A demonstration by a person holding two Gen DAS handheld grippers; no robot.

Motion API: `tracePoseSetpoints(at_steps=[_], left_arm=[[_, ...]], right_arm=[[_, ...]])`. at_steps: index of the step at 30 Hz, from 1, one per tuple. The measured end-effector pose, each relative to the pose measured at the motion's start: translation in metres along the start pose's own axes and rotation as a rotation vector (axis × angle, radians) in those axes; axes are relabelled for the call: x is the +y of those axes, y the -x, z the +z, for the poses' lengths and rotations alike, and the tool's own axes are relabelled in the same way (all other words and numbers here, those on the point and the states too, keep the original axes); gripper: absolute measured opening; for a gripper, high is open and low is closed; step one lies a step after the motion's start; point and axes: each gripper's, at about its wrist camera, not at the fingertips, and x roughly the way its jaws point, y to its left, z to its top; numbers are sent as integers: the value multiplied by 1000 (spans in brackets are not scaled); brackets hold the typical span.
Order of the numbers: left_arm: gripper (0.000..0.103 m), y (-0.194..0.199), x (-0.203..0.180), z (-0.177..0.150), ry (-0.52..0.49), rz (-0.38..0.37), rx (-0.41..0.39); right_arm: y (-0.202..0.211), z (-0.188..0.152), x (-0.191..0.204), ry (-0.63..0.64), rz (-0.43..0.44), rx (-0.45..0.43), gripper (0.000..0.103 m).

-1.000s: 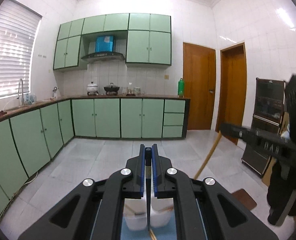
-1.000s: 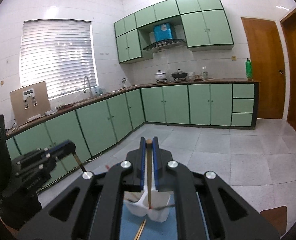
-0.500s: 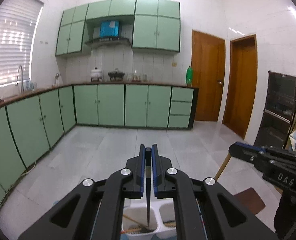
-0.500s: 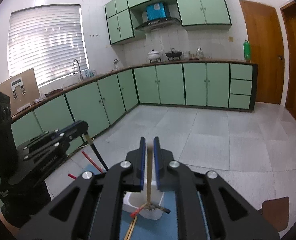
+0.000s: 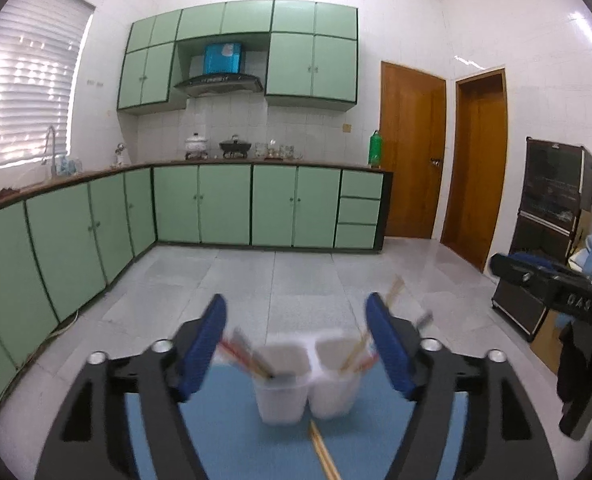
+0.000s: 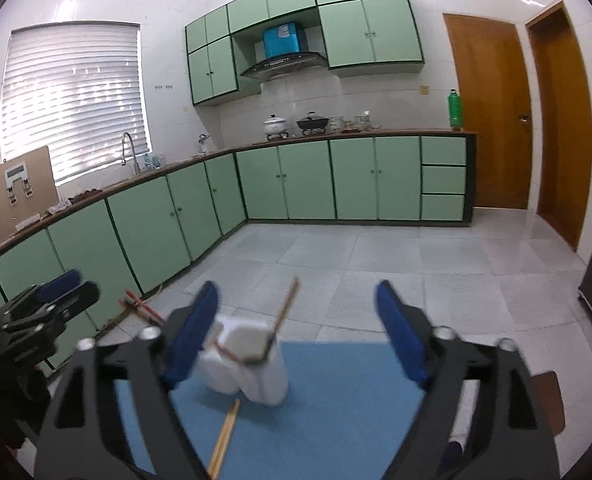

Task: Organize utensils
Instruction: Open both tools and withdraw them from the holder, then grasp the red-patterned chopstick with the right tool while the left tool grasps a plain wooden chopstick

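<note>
A white two-compartment utensil holder (image 5: 304, 380) stands on a blue mat (image 5: 231, 432); it also shows in the right wrist view (image 6: 247, 364). Red and dark chopsticks (image 5: 243, 356) lean in its left compartment, wooden chopsticks (image 5: 376, 320) in its right one. A wooden chopstick (image 6: 285, 306) sticks up from the holder. A wooden pair (image 5: 324, 452) lies on the mat in front, also in the right wrist view (image 6: 223, 440). My left gripper (image 5: 296, 336) is open and empty above the holder. My right gripper (image 6: 296, 328) is open and empty. Each gripper shows in the other's view (image 5: 552, 284) (image 6: 43, 308).
The blue mat (image 6: 336, 412) covers the table top. Green kitchen cabinets (image 5: 223, 204) and a tiled floor (image 5: 275, 280) lie beyond. Wooden doors (image 5: 412, 152) are at the right. A dark appliance rack (image 5: 548, 220) stands at the far right.
Both grippers were shut, the left on a dark chopstick and the right on a wooden one. Both have opened wide, and the chopsticks now stand in the holder.
</note>
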Motion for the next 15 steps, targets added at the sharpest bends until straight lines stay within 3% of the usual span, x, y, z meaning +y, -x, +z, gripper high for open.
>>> tracePoseSetpoints(at_steps=[5, 10, 15], left_arm=[[85, 20, 5, -75, 38, 39, 126], [86, 15, 26, -151, 115, 101, 300], [86, 8, 43, -206, 138, 180, 428]], right_arm=[[22, -68, -6, -26, -23, 75, 95], [21, -148, 3, -60, -39, 223, 95], [11, -203, 25, -87, -32, 338, 95]])
